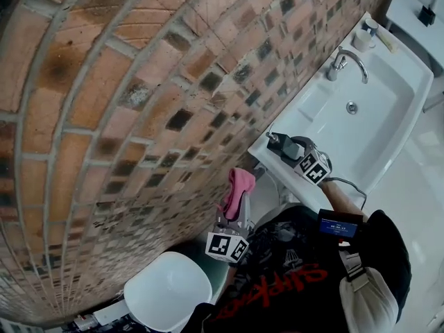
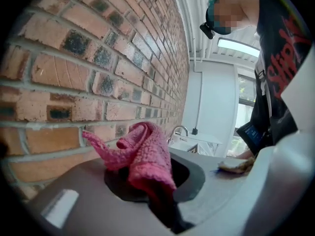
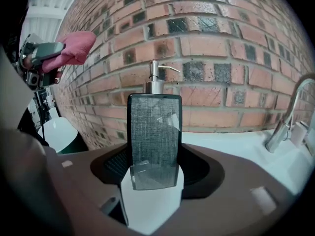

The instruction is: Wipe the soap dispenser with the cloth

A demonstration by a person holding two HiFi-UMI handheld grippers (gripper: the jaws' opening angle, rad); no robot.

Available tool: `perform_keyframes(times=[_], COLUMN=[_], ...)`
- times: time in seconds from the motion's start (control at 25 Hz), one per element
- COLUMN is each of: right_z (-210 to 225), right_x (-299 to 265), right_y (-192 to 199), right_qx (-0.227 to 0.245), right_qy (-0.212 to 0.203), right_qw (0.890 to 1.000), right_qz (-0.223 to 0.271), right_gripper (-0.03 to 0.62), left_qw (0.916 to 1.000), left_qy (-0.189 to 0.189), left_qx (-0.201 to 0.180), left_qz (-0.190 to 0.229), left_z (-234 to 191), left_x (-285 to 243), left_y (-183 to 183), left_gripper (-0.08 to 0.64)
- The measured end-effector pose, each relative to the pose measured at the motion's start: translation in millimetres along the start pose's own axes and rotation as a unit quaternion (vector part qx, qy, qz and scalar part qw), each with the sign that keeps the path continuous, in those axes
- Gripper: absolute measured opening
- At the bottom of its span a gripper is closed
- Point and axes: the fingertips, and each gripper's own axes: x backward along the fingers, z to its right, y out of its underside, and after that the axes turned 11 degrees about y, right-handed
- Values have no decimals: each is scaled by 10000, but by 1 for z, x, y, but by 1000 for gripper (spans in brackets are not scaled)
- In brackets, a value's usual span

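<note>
Jaws of left gripper [image 1: 232,212] are clenching the pink cloth [image 2: 141,154] at centre frame, while right gripper [image 1: 284,146] jaws are grasping the grey soap dispenser [image 3: 154,139] by the sink [image 1: 399,99].

Soap dispenser [image 3: 154,141] between the jaws of the right gripper [image 3: 154,182], over the near end of the sink [image 1: 378,127]; cloth [image 2: 141,154] in the jaws of the left gripper [image 2: 150,188], left of it, beside the brick wall [image 1: 104,116].

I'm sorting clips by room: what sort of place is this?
Probably a bathroom or washroom: a white sink with a chrome faucet set against a brick wall, plus a pump soap dispenser.
</note>
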Motion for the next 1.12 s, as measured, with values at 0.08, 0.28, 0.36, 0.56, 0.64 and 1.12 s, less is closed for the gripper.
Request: perform_keyframes(times=[0.08, 0.28, 0.36, 0.56, 0.64, 1.12], right_z=[-2, -13, -14, -14, -16, -23], right_x=[-6, -6, -5, 2, 6, 23], right_y=[4, 30, 40, 60, 65, 100], right_qx=[124, -8, -57, -420, -322, -160], right_qy=[-41, 26, 188, 412, 467, 695], right_qw=[9999, 10000, 9998, 9983, 9983, 9956], right_qz=[-5, -78, -94, -41, -106, -604], right_gripper=[302, 302, 301, 301, 302, 298], left_qw=[9999, 9993, 9994, 9996, 9995, 9967], left_qy=[-87, -123, -81, -4, 71, 757], left_qx=[104, 164, 151, 191, 222, 192], left_qz=[-28, -304, -310, -226, -227, -240], left_z=[-2, 3, 3, 2, 4, 23], left_x=[-4, -8, -7, -3, -1, -4], left_y=[7, 24, 31, 25, 26, 38], left_gripper=[52, 52, 52, 52, 51, 52])
